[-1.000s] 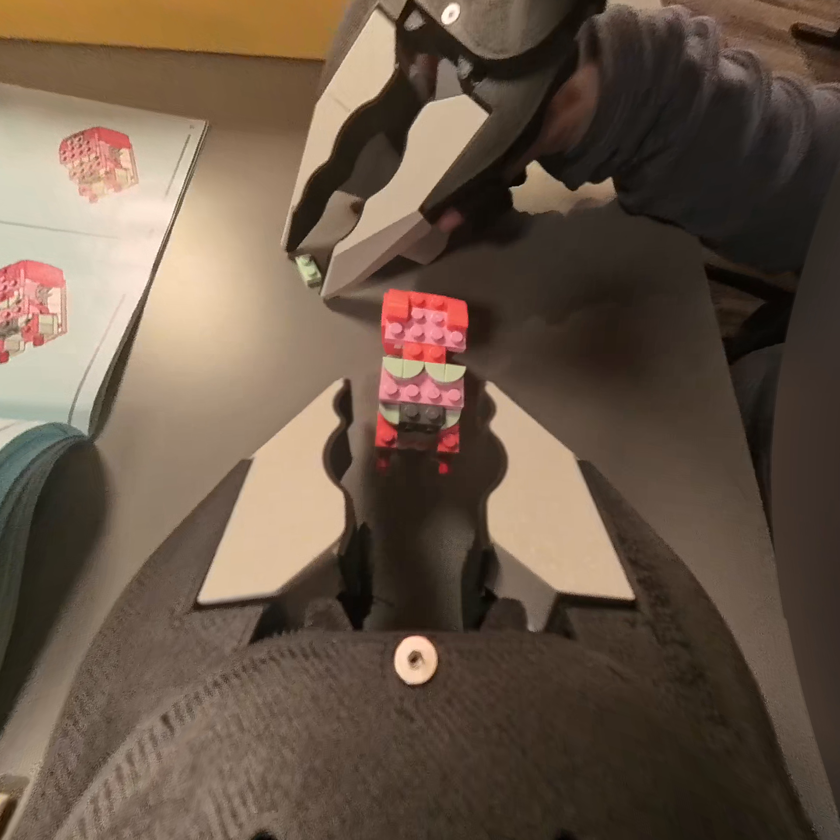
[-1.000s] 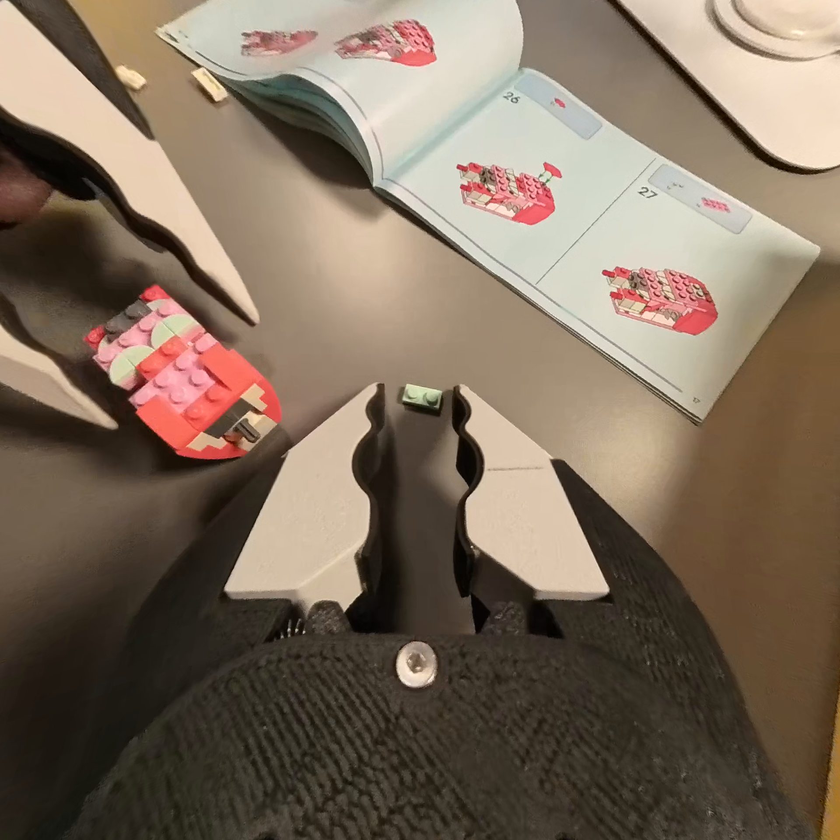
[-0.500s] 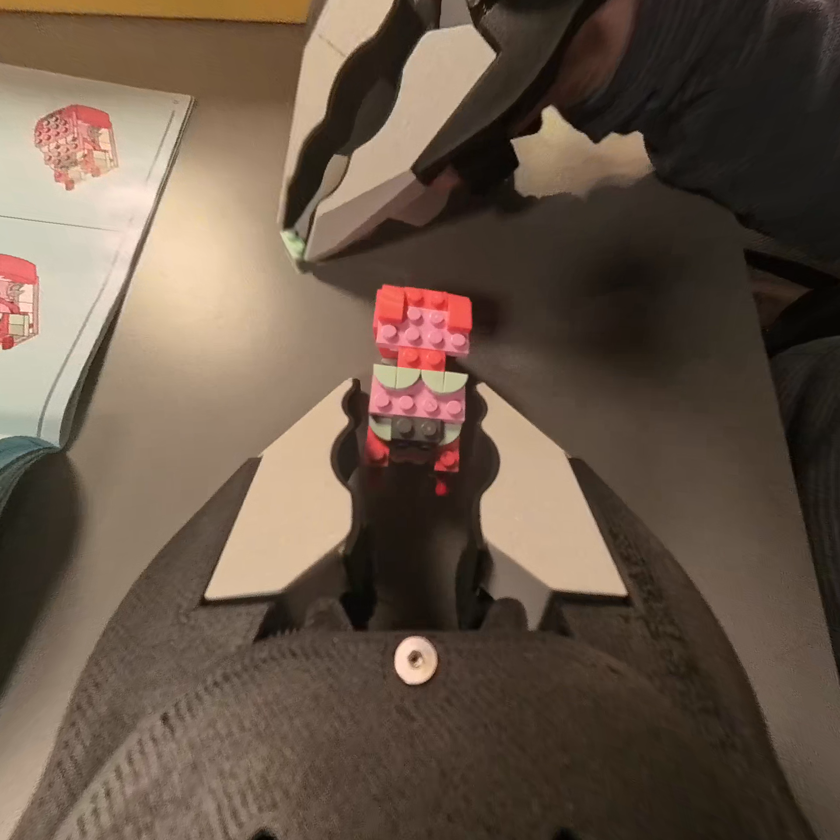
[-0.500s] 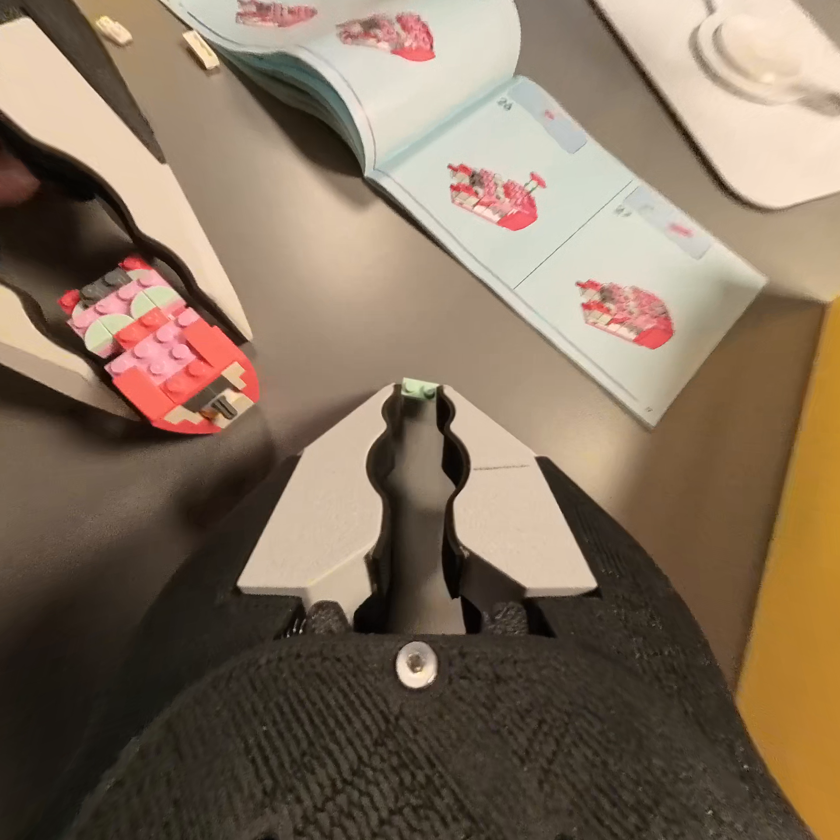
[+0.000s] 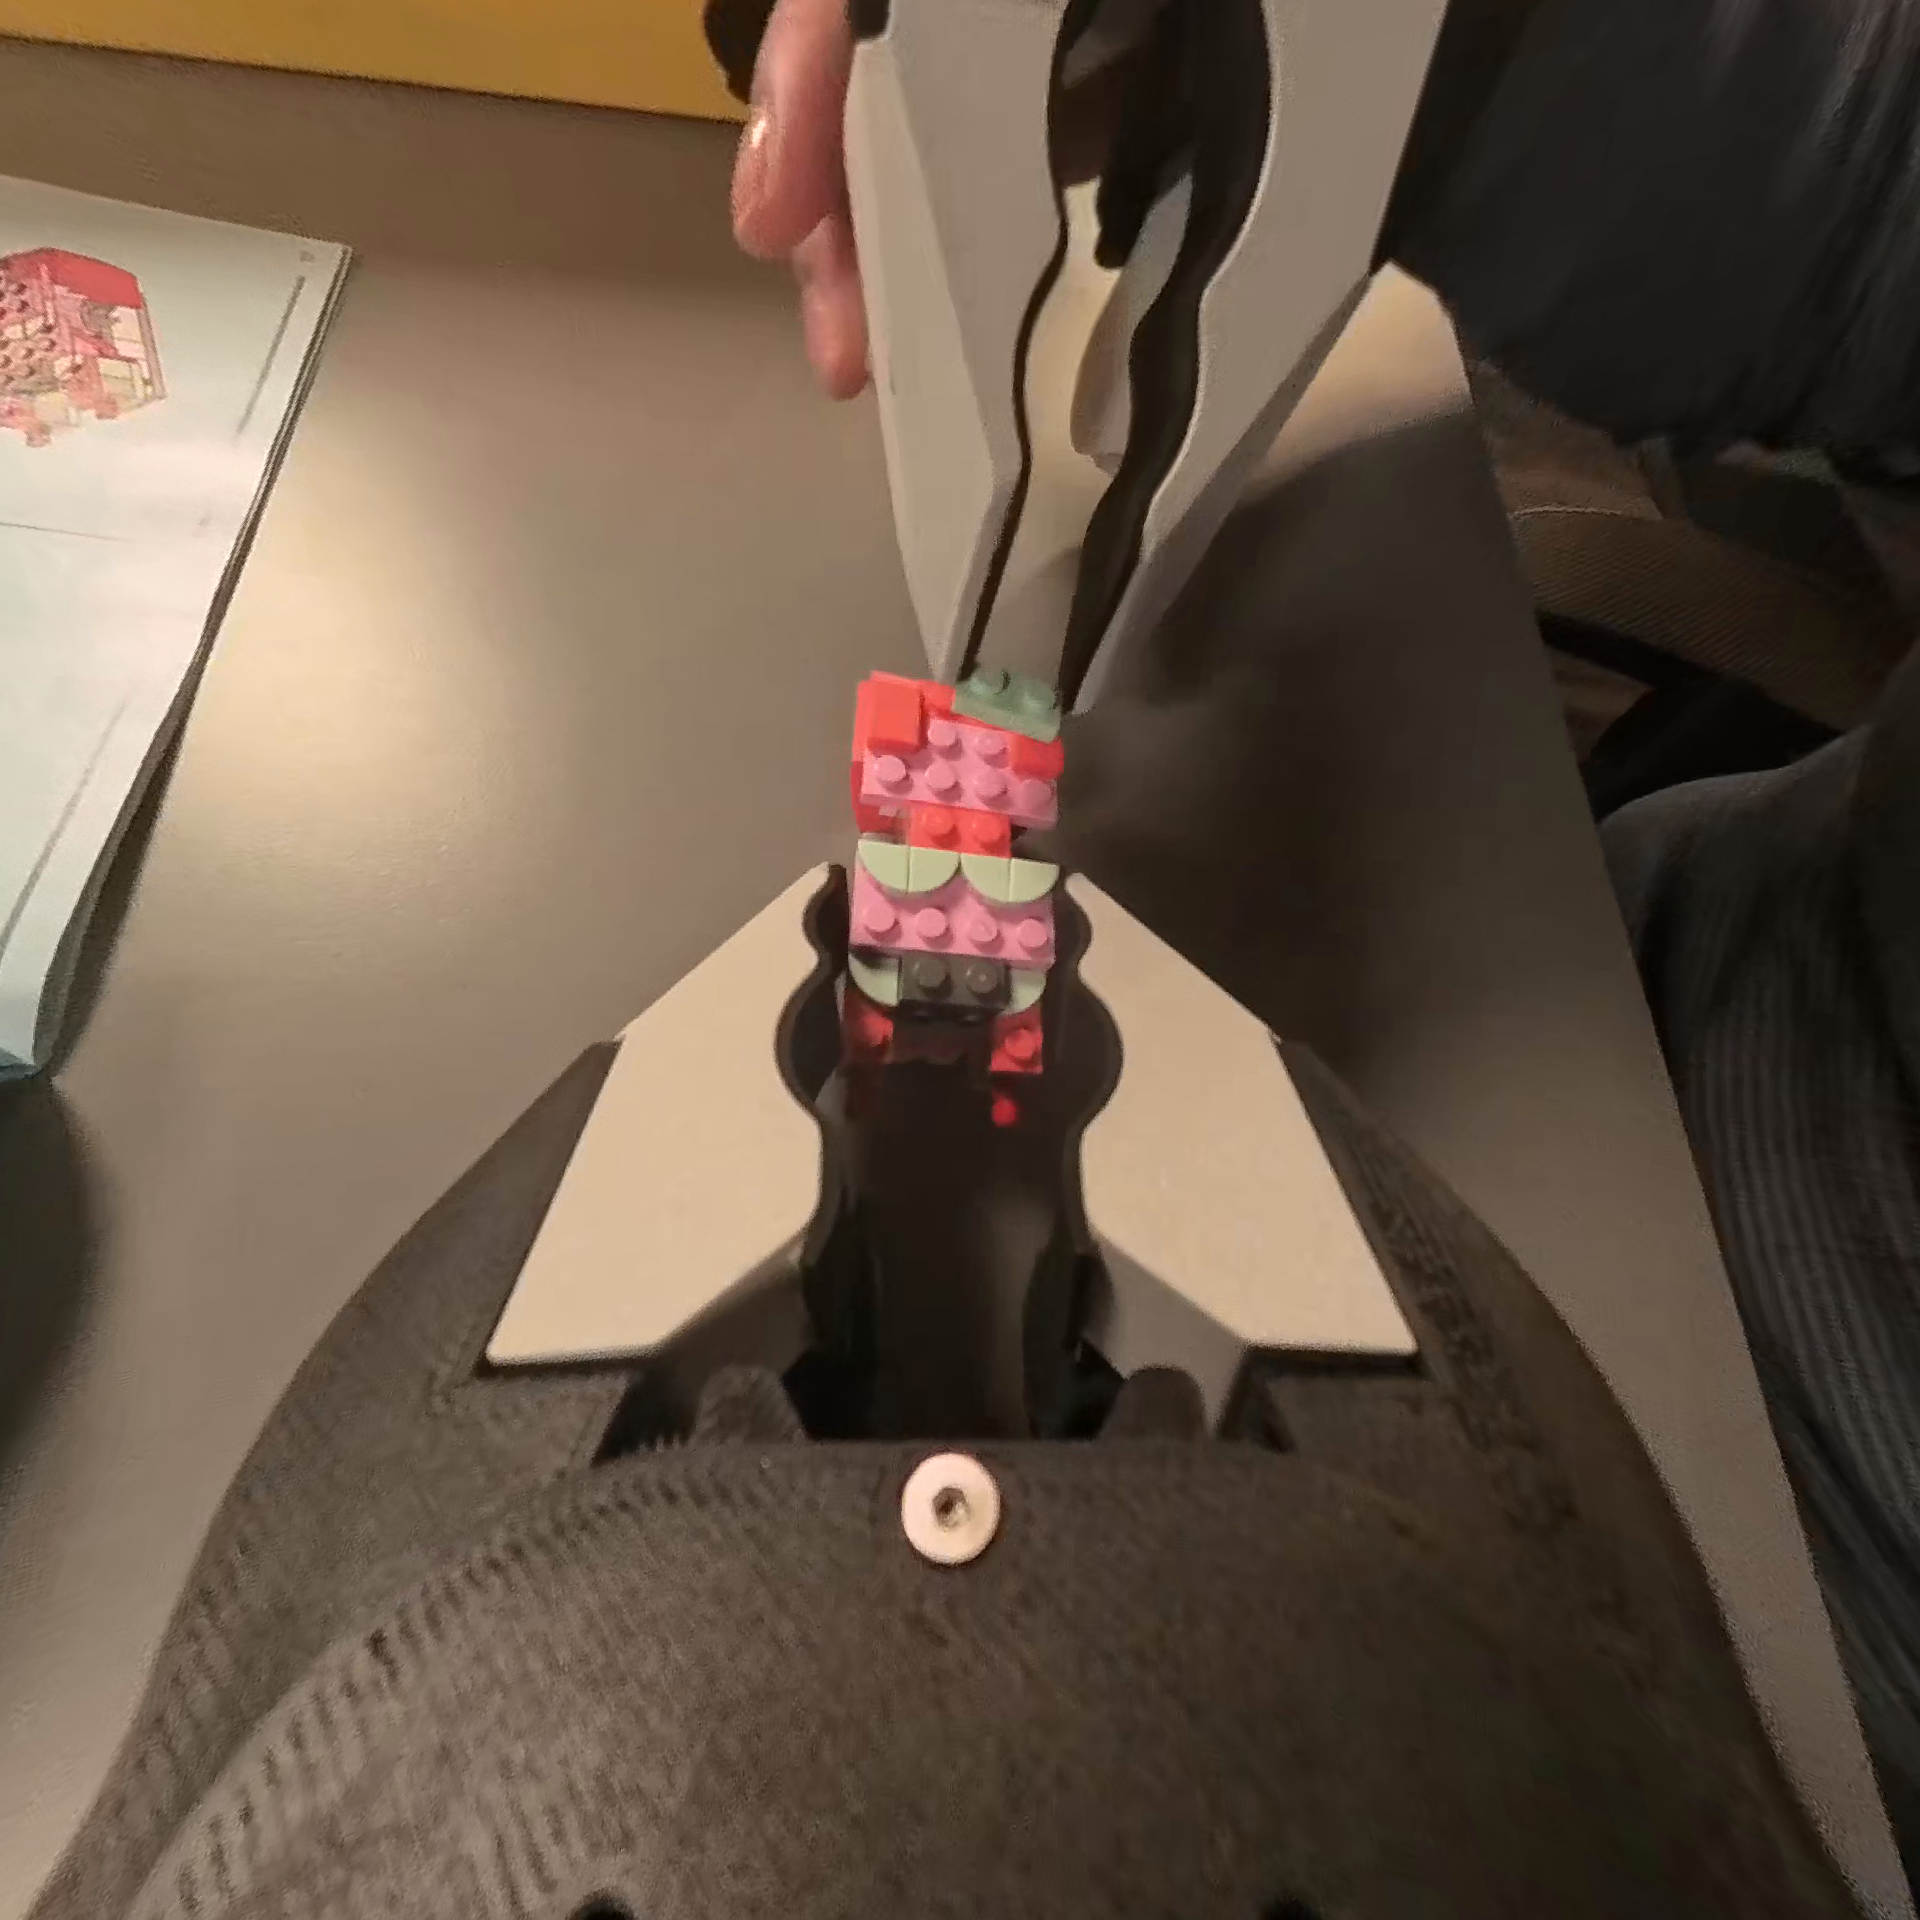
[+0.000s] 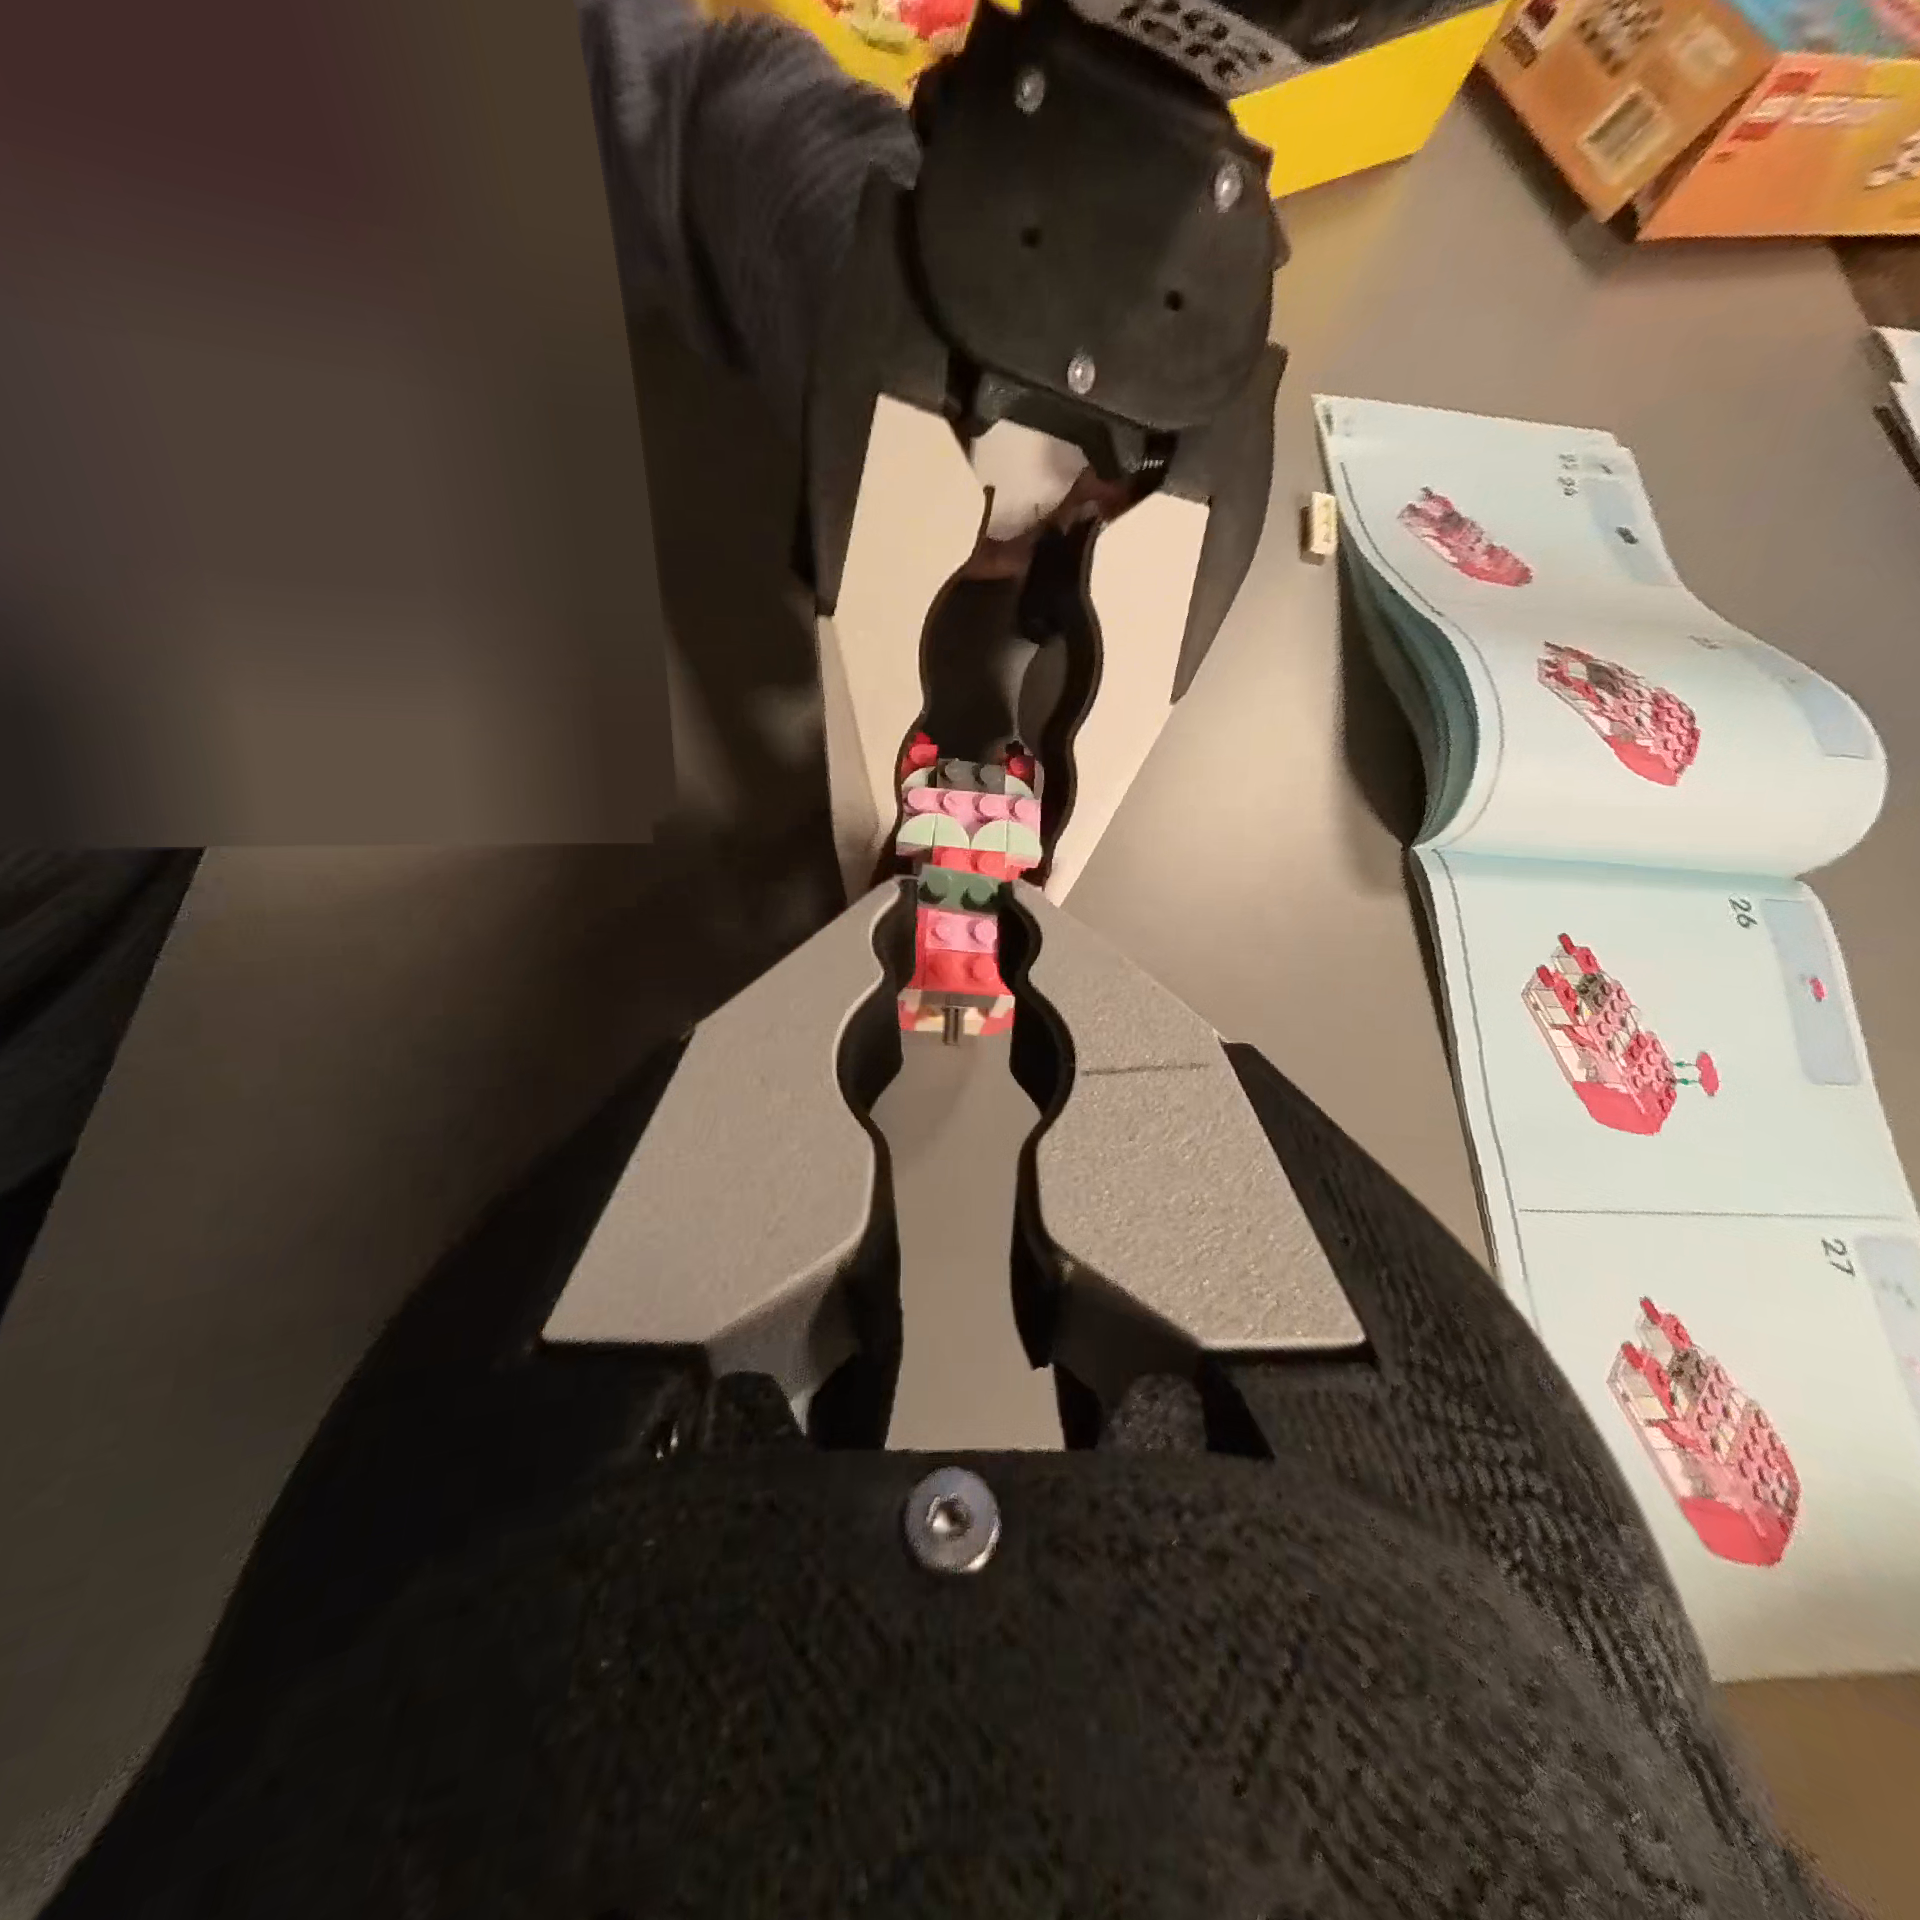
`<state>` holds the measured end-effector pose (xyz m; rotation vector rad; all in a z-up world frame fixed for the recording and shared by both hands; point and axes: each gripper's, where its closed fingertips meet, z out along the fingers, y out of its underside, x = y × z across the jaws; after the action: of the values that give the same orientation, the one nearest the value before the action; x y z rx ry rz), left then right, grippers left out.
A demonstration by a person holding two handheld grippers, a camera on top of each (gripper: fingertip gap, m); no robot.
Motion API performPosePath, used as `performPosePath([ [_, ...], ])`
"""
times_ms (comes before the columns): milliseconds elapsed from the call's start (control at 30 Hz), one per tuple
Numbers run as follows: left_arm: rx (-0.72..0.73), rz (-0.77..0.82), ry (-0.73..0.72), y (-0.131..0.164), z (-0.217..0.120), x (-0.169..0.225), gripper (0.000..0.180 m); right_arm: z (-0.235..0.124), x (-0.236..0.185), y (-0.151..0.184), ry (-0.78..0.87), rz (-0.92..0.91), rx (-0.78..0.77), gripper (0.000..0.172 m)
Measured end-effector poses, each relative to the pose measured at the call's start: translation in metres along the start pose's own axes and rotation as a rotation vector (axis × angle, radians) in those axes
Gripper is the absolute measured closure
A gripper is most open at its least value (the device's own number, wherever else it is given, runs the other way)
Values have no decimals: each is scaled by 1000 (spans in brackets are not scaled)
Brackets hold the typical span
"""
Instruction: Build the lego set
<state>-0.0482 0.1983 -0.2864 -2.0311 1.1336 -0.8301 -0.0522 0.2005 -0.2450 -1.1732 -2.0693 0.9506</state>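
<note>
My left gripper [image 5: 951, 883] is shut on a red, pink and pale green brick boat model [image 5: 956, 769], gripping its sides near the dark grey stern end. The right wrist view shows the same grasp, with the left gripper [image 6: 966, 831] around the model [image 6: 966, 800]. My right gripper [image 6: 956, 899] is shut on a small pale green plate [image 6: 961, 891] at its fingertips. In the left wrist view the right gripper [image 5: 1013, 675] comes down from above and the plate [image 5: 1008, 698] rests on the model's far end.
An open instruction booklet [image 6: 1621, 935] lies on the dark table to the right; its page edge shows at the left in the left wrist view [image 5: 125, 520]. A small beige piece [image 6: 1317, 525] lies by the booklet. A yellow box [image 6: 1340, 114] and cardboard boxes [image 6: 1714, 104] stand at the back. My hands' fingertips stand some 4 cm from each other.
My left jaws closed onto the model. My right gripper closed on the green plate lying on the table, lifted it and brought it over onto the model's far end.
</note>
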Motion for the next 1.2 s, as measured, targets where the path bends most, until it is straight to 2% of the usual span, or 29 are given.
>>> performPosePath([
  [233,-4,12,10,1,0,2,143,1,-1,9,-29,-56,-79,158],
  [1033,-6,15,15,1,0,3,143,3,-3,9,-46,-41,-104,154],
  [1200,7,3,37,0,-2,5,143,-3,2,8,52,-71,-120,128],
])
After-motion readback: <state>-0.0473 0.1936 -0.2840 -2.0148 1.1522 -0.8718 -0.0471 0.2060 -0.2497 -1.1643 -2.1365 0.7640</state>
